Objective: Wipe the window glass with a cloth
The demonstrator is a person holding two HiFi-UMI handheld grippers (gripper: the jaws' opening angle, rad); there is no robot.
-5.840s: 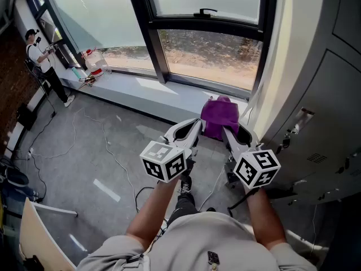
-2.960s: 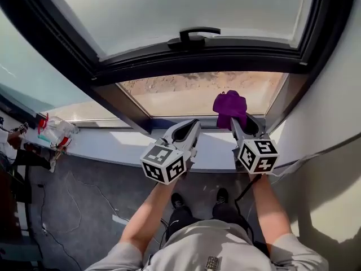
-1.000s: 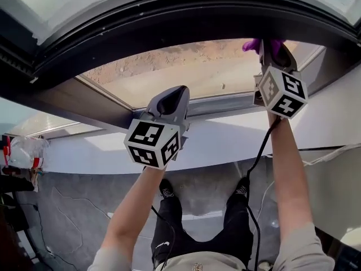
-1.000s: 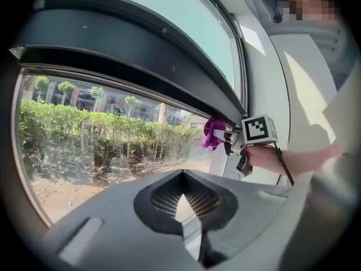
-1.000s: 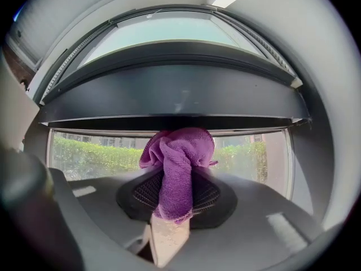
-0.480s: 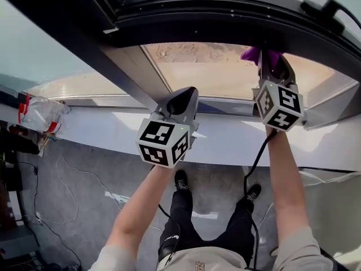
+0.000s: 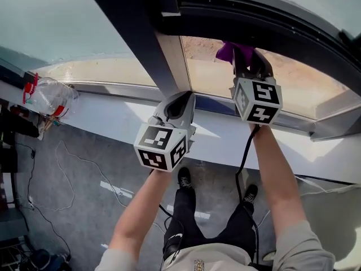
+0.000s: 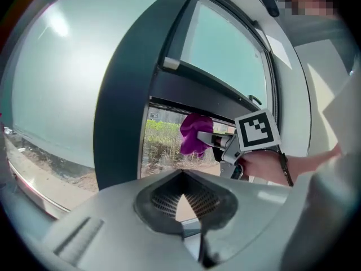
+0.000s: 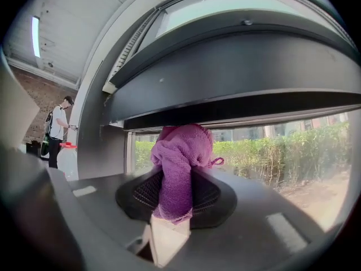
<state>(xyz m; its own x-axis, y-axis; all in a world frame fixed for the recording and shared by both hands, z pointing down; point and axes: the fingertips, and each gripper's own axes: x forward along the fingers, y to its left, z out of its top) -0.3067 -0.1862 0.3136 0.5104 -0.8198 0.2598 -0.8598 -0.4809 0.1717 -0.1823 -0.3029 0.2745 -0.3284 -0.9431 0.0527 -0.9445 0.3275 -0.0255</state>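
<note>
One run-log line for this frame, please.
right gripper: shut on purple cloth | cloth: high on lower pane | left gripper: shut, empty, above sill

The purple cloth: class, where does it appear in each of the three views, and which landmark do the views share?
Head view: purple cloth at top, right of centre.
Left gripper view: cloth near centre, slightly right.
Right gripper view: cloth at centre, clamped.
Shared landmark: dark window post, left of the cloth in every view.

Cloth [image 7: 232, 51] before glass [image 7: 299, 86], right of mullion [image 7: 141, 35]
</note>
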